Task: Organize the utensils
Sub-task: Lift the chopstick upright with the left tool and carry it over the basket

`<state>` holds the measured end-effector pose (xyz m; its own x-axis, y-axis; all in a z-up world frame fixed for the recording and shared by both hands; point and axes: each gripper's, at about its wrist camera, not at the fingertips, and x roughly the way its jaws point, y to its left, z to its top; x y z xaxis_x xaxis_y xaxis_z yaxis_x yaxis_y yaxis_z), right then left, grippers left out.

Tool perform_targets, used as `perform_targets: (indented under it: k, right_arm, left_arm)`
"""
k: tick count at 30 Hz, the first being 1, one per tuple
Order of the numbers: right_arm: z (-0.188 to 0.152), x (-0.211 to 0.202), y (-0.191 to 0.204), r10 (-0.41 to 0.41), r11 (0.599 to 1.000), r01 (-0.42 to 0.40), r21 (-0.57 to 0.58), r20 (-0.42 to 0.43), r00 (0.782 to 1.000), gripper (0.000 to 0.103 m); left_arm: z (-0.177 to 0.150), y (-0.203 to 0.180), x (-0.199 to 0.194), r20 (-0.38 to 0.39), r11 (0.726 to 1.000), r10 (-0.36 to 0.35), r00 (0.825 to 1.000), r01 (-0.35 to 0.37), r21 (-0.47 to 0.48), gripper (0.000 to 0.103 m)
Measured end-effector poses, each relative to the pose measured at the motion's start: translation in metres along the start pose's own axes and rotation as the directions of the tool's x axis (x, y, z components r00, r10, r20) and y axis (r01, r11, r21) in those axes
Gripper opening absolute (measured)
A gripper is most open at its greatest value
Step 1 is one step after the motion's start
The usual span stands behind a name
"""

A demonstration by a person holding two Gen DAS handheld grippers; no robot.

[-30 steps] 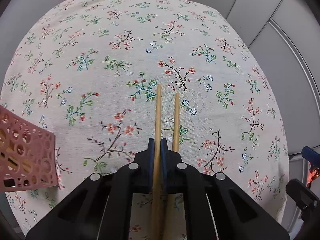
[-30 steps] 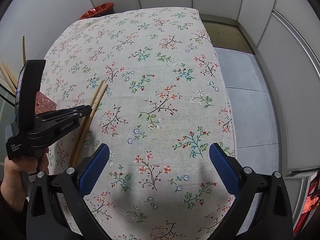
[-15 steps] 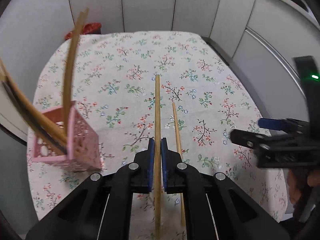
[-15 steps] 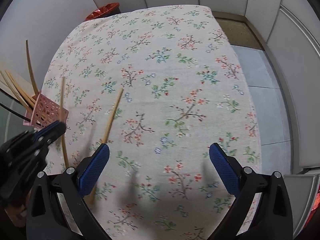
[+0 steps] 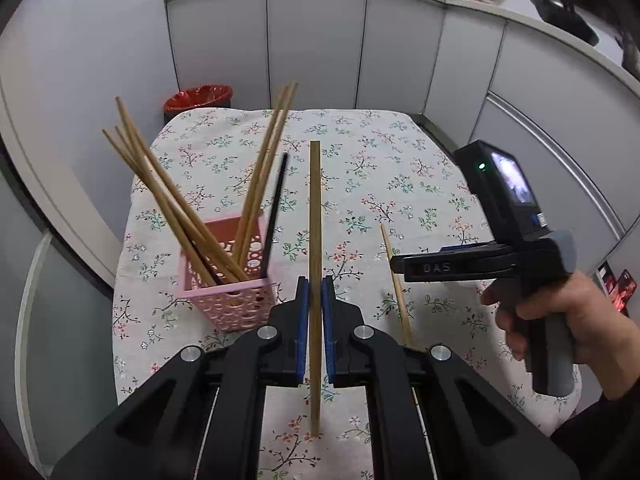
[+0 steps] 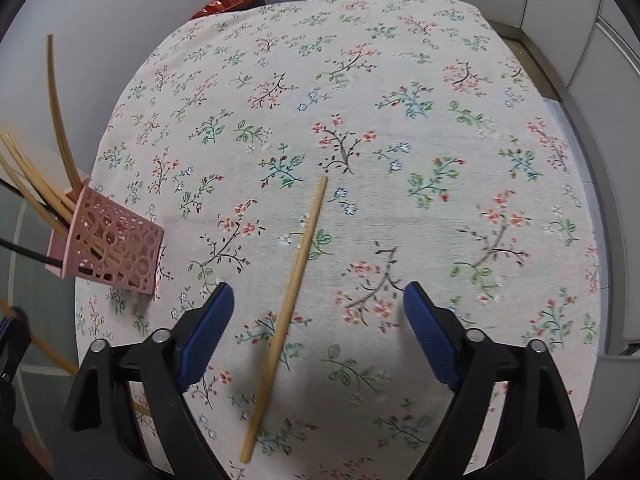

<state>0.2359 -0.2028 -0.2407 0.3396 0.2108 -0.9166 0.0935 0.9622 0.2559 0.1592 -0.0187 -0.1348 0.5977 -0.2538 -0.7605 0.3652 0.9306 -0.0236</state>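
My left gripper is shut on a wooden chopstick and holds it lifted above the table, just right of the pink perforated holder. The holder has several wooden chopsticks and one black one leaning in it; it also shows in the right wrist view. A second wooden chopstick lies flat on the floral cloth, between the jaws of my right gripper, which is open and hovers over it. In the left wrist view this chopstick lies under the right gripper.
The table is covered by a floral cloth. A red bin stands behind the table's far left corner. White cabinet fronts surround the table; floor lies beyond its right edge.
My left gripper has risen and tilted up with its chopstick, so the holder now sits close on its left. My right gripper moved left over the chopstick lying on the cloth.
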Motion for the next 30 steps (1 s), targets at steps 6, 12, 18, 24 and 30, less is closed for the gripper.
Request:
perform_targets:
  k: [6,12,18,24,30]
  right_arm:
    - [0.005,0.022,0.011,0.003,1.000,-0.003,0.001,-0.033,0.999,0.065]
    - [0.004,0.034,0.024,-0.050,0.998,0.048,-0.050,-0.036,0.998,0.054]
    - [-0.002,0.037,0.038,-0.146,0.974,0.142,-0.176,-0.005,0.989,0.011]
    - [-0.006,0.021,0.031,-0.107,0.976,0.105,-0.191,0.002,0.994,0.006]
    - [-0.015,-0.029,0.025,-0.040,0.980,0.057,-0.188,0.097,0.995,0.006]
  left_arm:
    - [-0.001,0.010,-0.001,0.000,1.000,-0.003,1.000,0.003,-0.028,0.007]
    - [-0.005,0.016,-0.003,0.001,0.999,0.009,1.000,-0.009,-0.037,0.007]
    - [-0.005,0.019,-0.003,-0.001,0.998,0.017,1.000,-0.017,-0.054,0.007]
    - [-0.006,0.018,-0.008,0.013,0.999,0.018,1.000,-0.018,-0.042,0.007]
    - [-0.004,0.016,-0.021,0.045,0.999,0.013,0.999,-0.011,-0.037,0.007]
